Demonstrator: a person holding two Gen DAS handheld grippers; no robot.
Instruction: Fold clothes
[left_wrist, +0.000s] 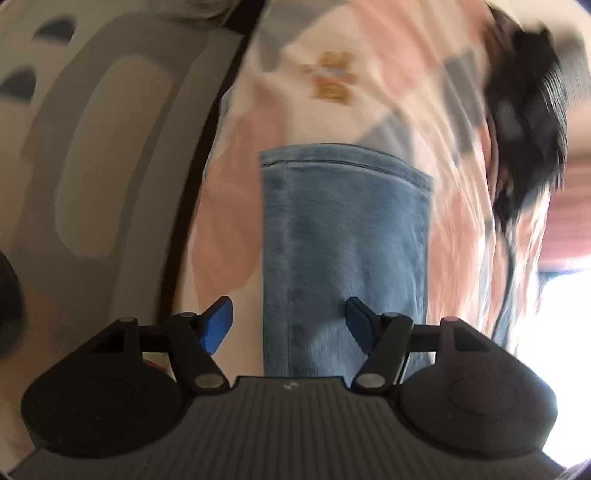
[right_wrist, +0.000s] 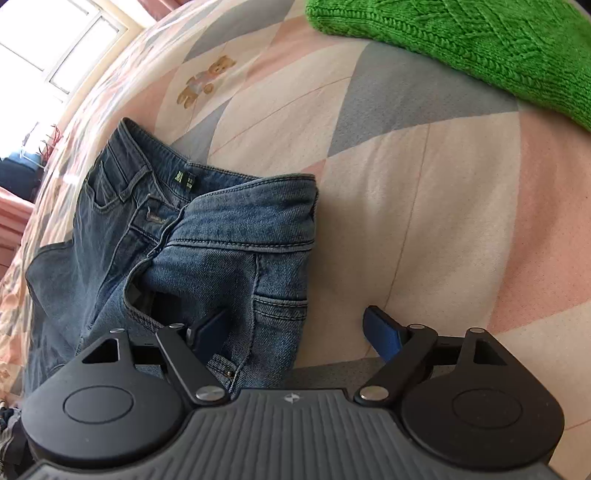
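Your left gripper (left_wrist: 290, 325) stands open over a pale blue denim trouser leg (left_wrist: 343, 251) on the pink, cream and grey quilted bedspread (right_wrist: 424, 177); the blur there suggests motion, though I can't be sure. Your right gripper (right_wrist: 295, 334) is open too, straddling the hip edge of the crumpled blue jeans (right_wrist: 207, 236). Close now and you may pinch only one layer, or catch bedspread, dragging the waistband askew.

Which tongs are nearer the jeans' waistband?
Right. The right tongs are open beside the waistband of the jeans. The left tongs, also open, straddle a leg near the hem.
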